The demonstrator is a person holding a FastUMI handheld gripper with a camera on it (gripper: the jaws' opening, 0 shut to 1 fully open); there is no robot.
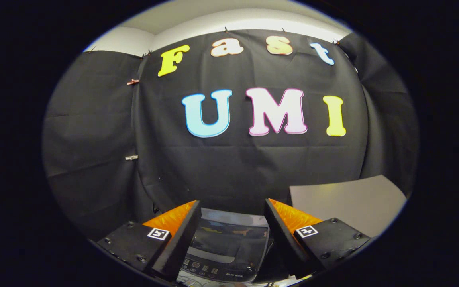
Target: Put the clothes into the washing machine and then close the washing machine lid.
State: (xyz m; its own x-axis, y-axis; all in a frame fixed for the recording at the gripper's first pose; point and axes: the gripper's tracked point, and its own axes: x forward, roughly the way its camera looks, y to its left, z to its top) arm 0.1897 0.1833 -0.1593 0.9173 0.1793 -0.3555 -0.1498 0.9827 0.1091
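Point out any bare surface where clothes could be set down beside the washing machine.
The grey tabletop beyond the gripper's right finger, bordered by the black cloth wall behind and the washing machine, looks bare. The open fingers straddle the washing machine's closed dark lid, so space there is tight.

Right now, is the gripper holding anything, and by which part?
Nothing: the gripper is open, its fingers apart above the washing machine, whose lid is down.
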